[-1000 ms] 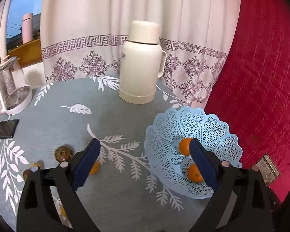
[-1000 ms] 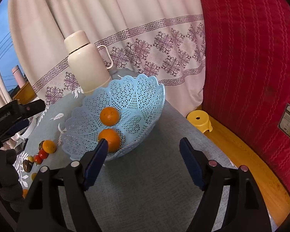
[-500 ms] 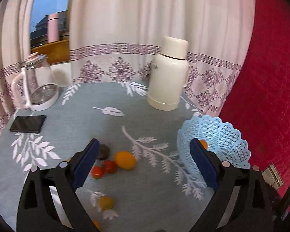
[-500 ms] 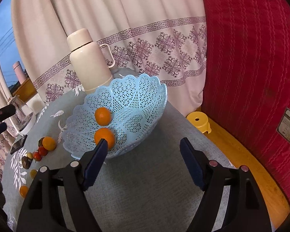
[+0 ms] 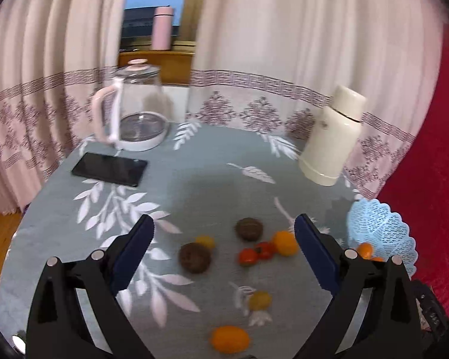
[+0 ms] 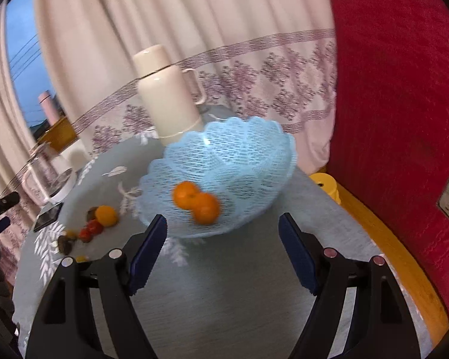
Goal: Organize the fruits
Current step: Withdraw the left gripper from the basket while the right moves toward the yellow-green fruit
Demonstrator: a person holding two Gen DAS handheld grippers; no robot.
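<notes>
A light blue lattice basket (image 6: 254,149) stands on the grey leaf-print tablecloth (image 6: 224,284) with two oranges (image 6: 197,202) inside. The basket (image 5: 380,230) sits at the right edge of the left wrist view. Loose fruit lies on the cloth: two brown round fruits (image 5: 194,257), two red tomatoes (image 5: 256,252), an orange (image 5: 284,242), small yellow fruits (image 5: 259,299) and an orange fruit (image 5: 230,339) near the front. My left gripper (image 5: 224,257) is open above this fruit, holding nothing. My right gripper (image 6: 223,251) is open and empty just in front of the basket.
A cream thermos (image 5: 332,137) stands at the back right, a glass kettle (image 5: 134,113) at the back left, and a black phone (image 5: 110,169) lies before it. Curtains hang behind the table. A red quilted surface (image 6: 404,104) rises on the right, with a yellow stool (image 6: 326,184) below.
The left gripper swung left from the basket to over the loose fruit; kettle and phone came into view. The right gripper shifted slightly, and the basket now sits more central in its view.
</notes>
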